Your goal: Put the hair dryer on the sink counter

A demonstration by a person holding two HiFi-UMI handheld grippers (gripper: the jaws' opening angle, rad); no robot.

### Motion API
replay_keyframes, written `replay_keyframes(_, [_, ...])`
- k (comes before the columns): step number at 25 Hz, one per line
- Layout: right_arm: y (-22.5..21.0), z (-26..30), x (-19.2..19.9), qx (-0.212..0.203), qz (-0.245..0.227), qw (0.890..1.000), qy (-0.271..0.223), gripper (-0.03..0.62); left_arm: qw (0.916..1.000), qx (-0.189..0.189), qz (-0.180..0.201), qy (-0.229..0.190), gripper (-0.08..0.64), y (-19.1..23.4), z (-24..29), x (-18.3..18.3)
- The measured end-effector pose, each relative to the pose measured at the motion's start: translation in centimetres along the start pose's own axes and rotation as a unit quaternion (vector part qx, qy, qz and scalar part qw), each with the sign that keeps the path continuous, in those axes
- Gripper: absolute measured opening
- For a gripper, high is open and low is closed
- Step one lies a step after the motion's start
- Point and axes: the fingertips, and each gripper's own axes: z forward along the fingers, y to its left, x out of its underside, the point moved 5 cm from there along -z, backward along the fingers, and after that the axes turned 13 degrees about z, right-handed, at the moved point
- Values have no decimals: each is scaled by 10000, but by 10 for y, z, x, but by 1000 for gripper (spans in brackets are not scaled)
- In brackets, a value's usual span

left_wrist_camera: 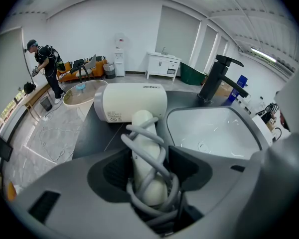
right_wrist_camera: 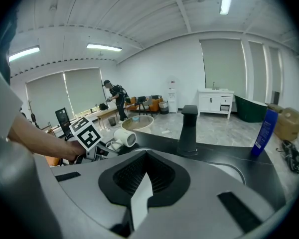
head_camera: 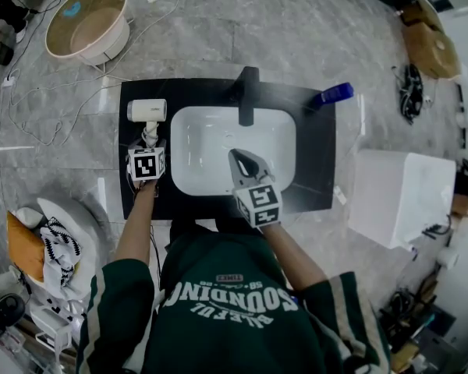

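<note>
The white hair dryer lies on the black sink counter, left of the white basin. Its grey cord is wound round the handle. My left gripper is shut on that handle from the near side. In the left gripper view the handle with its cord fills the gap between the jaws of the left gripper, and the dryer body rests on the counter ahead. My right gripper hovers over the basin, shut and holding nothing. The right gripper view shows the right gripper and, further off, the hair dryer.
A black faucet stands behind the basin. A blue bottle lies at the counter's back right corner. On the floor are a round tub at the back left, a white box on the right, and loose cables.
</note>
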Motion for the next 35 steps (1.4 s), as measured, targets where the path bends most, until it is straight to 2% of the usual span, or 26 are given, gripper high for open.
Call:
replay_keyframes(2, [-5, -1, 3, -11, -103, 9999, -33, 0, 10000, -58, -5, -72, 224, 1, 2, 3])
replay_keyframes(6, [-11, -4, 2, -118, -117, 9999, -38, 0, 9987, -426, 19, -269, 282, 4, -9, 7])
replay_keyframes(14, [-36, -17, -11, -405, -197, 9989, -117, 0, 9940, -752, -58, -790, 282, -15, -64, -4])
replay_keyframes(19, [-48, -28, -24, -598, -176, 9978, -211, 0, 9889, -753, -97, -1278, 282, -42, -104, -32])
replay_keyframes(22, [-53, -32, -33, -638, -138, 9972, -372, 0, 9848, -586, 63, -1634, 281, -64, -128, -53])
replay_keyframes(23, [-54, -33, -36, -619, -99, 9971, -432, 0, 9829, -565, 183, -1743, 273, -71, -137, -60])
replay_keyframes(26, [-56, -38, -45, -535, -20, 9968, -591, 0, 9737, -600, 586, -2118, 153, -93, -162, -80])
replay_keyframes(28, [-55, -42, -49, -491, -8, 9965, -674, 0, 9674, -492, 619, -2404, 69, -104, -174, -89])
replay_keyframes(30, [-55, -48, -53, -426, -2, 9962, -763, 0, 9627, -384, 590, -2612, 23, -111, -183, -95])
replay_keyframes(33, [-56, -56, -59, -348, 4, 9952, -920, 0, 9553, -227, 625, -2880, 2, -119, -193, -105])
replay_keyframes(35, [-53, -62, -63, -504, 5, 9927, -1092, 0, 9492, -75, 622, -3083, 2, -124, -197, -111])
